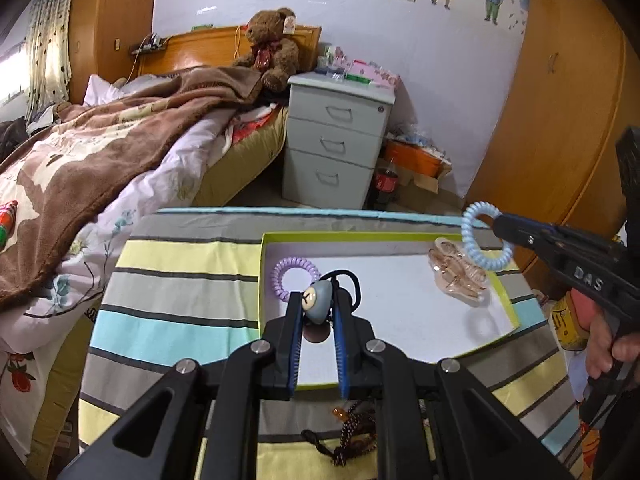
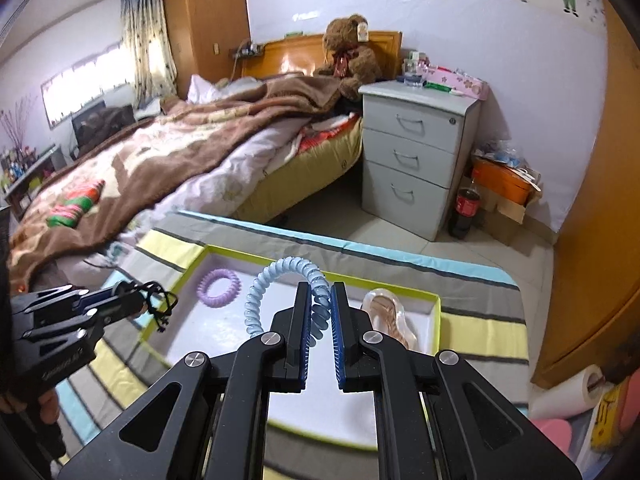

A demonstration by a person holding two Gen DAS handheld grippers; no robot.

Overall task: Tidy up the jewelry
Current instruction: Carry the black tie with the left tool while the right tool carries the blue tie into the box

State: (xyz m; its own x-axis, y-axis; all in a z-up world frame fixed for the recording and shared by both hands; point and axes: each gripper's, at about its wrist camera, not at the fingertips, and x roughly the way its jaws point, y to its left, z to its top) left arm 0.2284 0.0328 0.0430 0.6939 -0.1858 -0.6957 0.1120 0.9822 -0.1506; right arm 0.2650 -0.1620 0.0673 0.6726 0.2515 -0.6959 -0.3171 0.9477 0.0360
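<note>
A shallow white tray with a yellow-green rim (image 1: 508,304) (image 2: 436,300) lies on the striped cloth. In it are a purple spiral hair tie (image 1: 294,276) (image 2: 221,282) and a clear pinkish hair claw clip (image 1: 458,274) (image 2: 390,316). My left gripper (image 1: 318,300) (image 2: 138,300) is shut on a black elastic hair tie with a grey-blue charm (image 1: 316,302), held over the tray's left part. My right gripper (image 2: 320,300) (image 1: 494,224) is shut on a light blue spiral hair tie (image 2: 280,280) (image 1: 482,236), held above the tray.
A brown beaded string (image 1: 354,436) lies on the striped cloth (image 1: 172,300) below the tray's near edge. A bed (image 1: 100,160) lies to the left. A grey drawer unit (image 1: 340,140) stands behind. A wooden wardrobe (image 1: 560,100) is on the right.
</note>
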